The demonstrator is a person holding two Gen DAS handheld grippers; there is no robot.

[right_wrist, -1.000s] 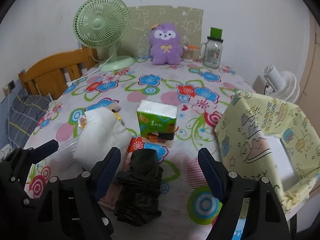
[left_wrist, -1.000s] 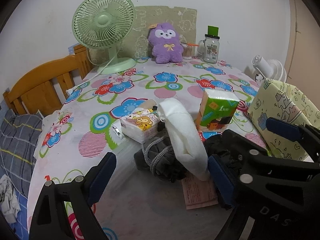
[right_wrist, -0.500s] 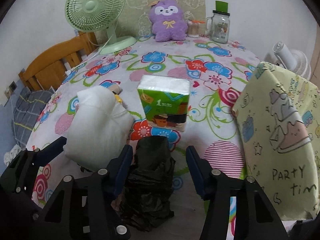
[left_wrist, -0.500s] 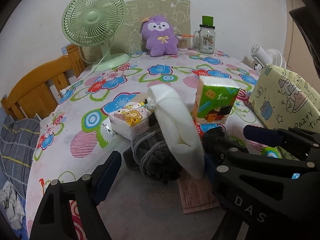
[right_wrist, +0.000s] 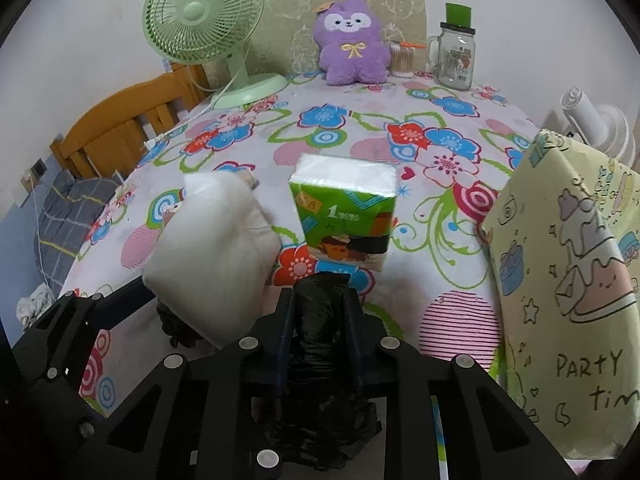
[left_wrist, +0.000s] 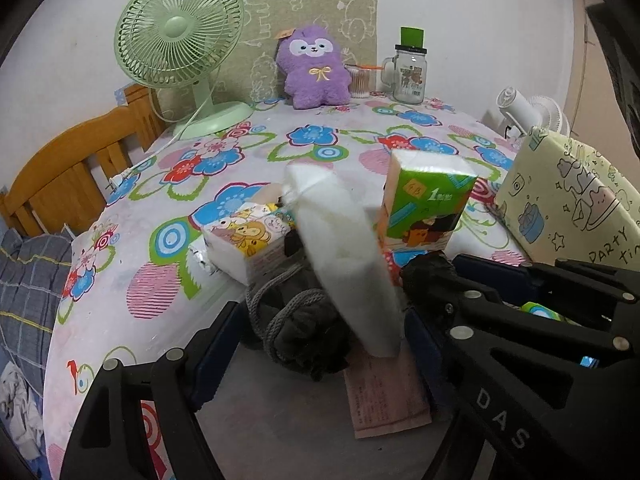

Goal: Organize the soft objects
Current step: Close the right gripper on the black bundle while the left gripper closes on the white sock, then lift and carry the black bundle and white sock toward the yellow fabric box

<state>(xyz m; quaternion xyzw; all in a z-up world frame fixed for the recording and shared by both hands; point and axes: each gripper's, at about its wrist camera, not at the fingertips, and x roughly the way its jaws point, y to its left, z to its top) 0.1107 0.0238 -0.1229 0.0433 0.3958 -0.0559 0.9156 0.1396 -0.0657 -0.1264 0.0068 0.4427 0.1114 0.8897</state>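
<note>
The right claw is pressed onto a black bag, its two fingers squeezing the crumpled plastic from both sides near the front edge of the tabletop. Just behind the bag stands a green tissue pack, upright on its end. To the left of the bag, a white pack leans tilted over a dark bundle.

The left claw is spread wide, its fingers on either side of that white pack and of a grey knit bundle lying under it; the pads do not press on either. The right finger is just beside the pack's lower end, though whether it touches cannot be told. A pink paper slip lies flat beneath the pack's lower end. Left of the white pack sits a cartoon tissue pack, touching the grey bundle.

At the right edge a yellow gift bag stands upright. Far across the floral cloth, against the wall, are a green fan, a purple plush and a glass jar. A wooden chair back shows beyond the tabletop's left edge, and a white fan beyond its right.
</note>
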